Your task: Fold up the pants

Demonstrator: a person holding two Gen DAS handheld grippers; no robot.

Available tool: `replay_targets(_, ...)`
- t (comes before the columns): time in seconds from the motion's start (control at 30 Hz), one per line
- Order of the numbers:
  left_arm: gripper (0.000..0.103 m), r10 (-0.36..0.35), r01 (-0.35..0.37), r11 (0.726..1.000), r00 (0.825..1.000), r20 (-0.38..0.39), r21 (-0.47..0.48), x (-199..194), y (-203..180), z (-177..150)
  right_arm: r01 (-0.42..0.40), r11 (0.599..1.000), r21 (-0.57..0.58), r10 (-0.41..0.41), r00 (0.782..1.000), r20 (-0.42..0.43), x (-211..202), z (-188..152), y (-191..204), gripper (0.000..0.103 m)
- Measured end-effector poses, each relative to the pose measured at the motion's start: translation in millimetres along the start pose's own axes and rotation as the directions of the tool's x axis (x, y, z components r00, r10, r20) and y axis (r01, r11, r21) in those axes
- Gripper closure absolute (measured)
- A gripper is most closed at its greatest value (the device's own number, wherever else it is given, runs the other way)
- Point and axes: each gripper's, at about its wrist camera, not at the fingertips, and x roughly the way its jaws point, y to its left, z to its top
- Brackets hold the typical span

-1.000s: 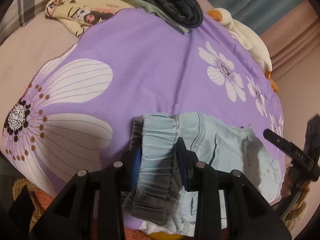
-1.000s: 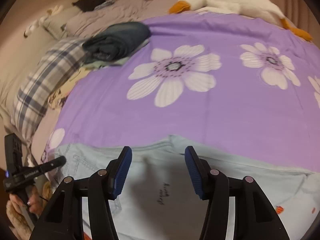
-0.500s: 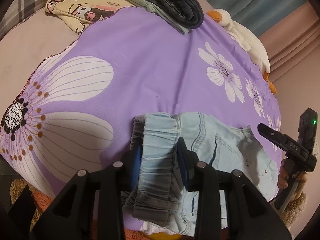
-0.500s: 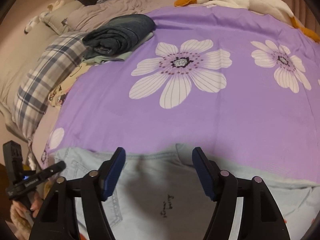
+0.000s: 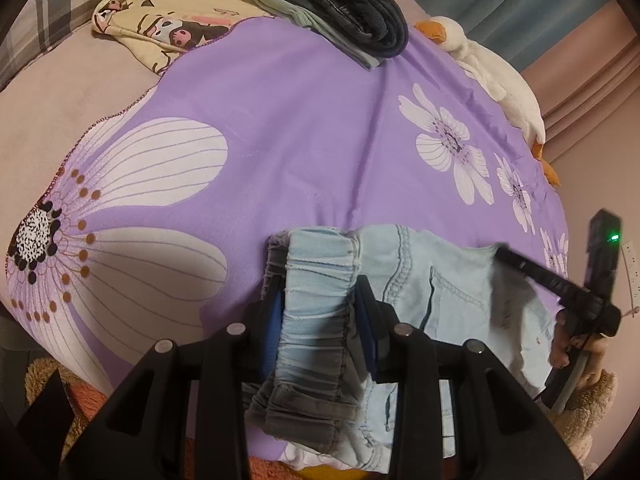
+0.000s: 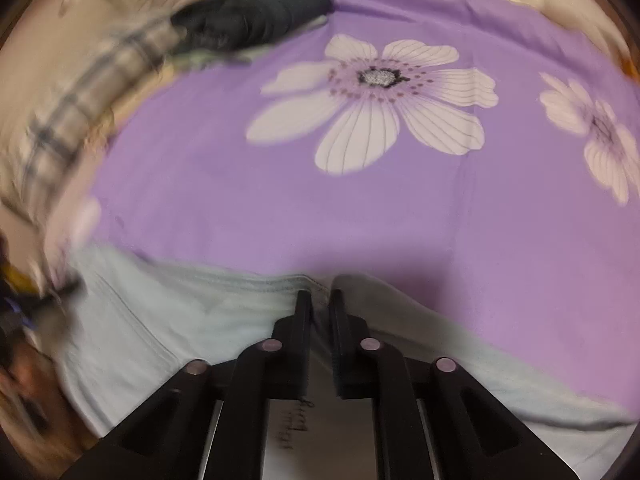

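Light blue denim pants (image 5: 452, 300) lie at the near edge of a purple flowered sheet (image 5: 300, 120). My left gripper (image 5: 320, 300) is shut on their gathered elastic waistband, which bunches up between the blue pads. Further right along the pants, a hand holds my right gripper (image 5: 504, 251) low over the cloth. In the right wrist view the right gripper (image 6: 320, 296) has its jaws closing, nearly together, with the seamed far edge of the pants (image 6: 180, 320) pinched between them. That view is blurred at its left side.
A stack of folded dark jeans (image 5: 352, 12) sits at the far side of the sheet. Beside it lie a cartoon-print cloth (image 5: 168, 28) and a plaid pillow (image 5: 48, 8). A white plush goose (image 5: 496, 80) lies along the far right edge.
The right gripper's jaws went from wide apart to almost together on the pants' far edge, and it sank toward the cloth. The left gripper kept still on the waistband.
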Motion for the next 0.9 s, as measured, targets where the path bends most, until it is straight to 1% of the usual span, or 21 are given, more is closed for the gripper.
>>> replay_targets(0.03, 0.068, -0.001, 0.001, 1.0, 1.0, -0.002, -0.002, 1, 0, 0, 0.016, 1.0, -0.014, -0.015, 0.999, 0.036, -5, 3, 5, 0.096)
replay_targets(0.07, 0.068, -0.001, 0.001, 1.0, 1.0, -0.003, -0.002, 1, 0, 1, 0.049, 0.998, -0.036, -0.047, 0.998, 0.052, -6, 5, 10, 0.096)
replay_targets(0.17, 0.067, 0.003, -0.003, 1.0, 1.0, -0.005, 0.003, 3, 0, 2, 0.101, 0.994, -0.045, -0.099, 0.994, 0.046, 4, 8, 12, 0.097)
replay_targets(0.2, 0.067, 0.004, -0.004, 1.0, 1.0, -0.004, 0.005, 3, -1, 2, 0.114, 0.993, -0.041, -0.113, 0.993, 0.032, 12, 8, 10, 0.097)
replay_targets(0.23, 0.067, 0.005, -0.005, 1.0, 1.0, -0.004, 0.006, 3, 0, 2, 0.128, 0.991, -0.032, -0.128, 0.992, 0.0, 26, 8, 6, 0.097)
replay_targets(0.27, 0.066, 0.009, -0.009, 1.0, 1.0, -0.004, 0.01, 4, 0, 2, 0.131, 0.991, -0.024, -0.131, 0.991, -0.01, 32, 6, 3, 0.097)
replay_targets(0.33, 0.065, 0.015, -0.015, 1.0, 1.0, -0.003, 0.015, 4, 0, 2, 0.142, 0.99, -0.025, -0.141, 0.99, 0.028, 35, 3, 4, 0.097)
replay_targets(0.5, 0.062, 0.017, -0.017, 1.0, 1.0, 0.0, 0.013, 7, 1, 1, 0.183, 0.982, -0.053, -0.181, 0.983, 0.041, 35, 1, 8, 0.097)
replay_targets(0.63, 0.061, 0.016, -0.016, 1.0, 1.0, 0.011, 0.013, 7, 1, -1, 0.179, 0.983, -0.042, -0.176, 0.982, 0.063, 32, -3, 5, 0.097)
replay_targets(0.9, 0.061, 0.016, -0.017, 1.0, 0.999, 0.027, 0.02, 7, 1, -4, 0.18, 0.983, -0.037, -0.177, 0.982, 0.067, 35, -2, 6, 0.097)
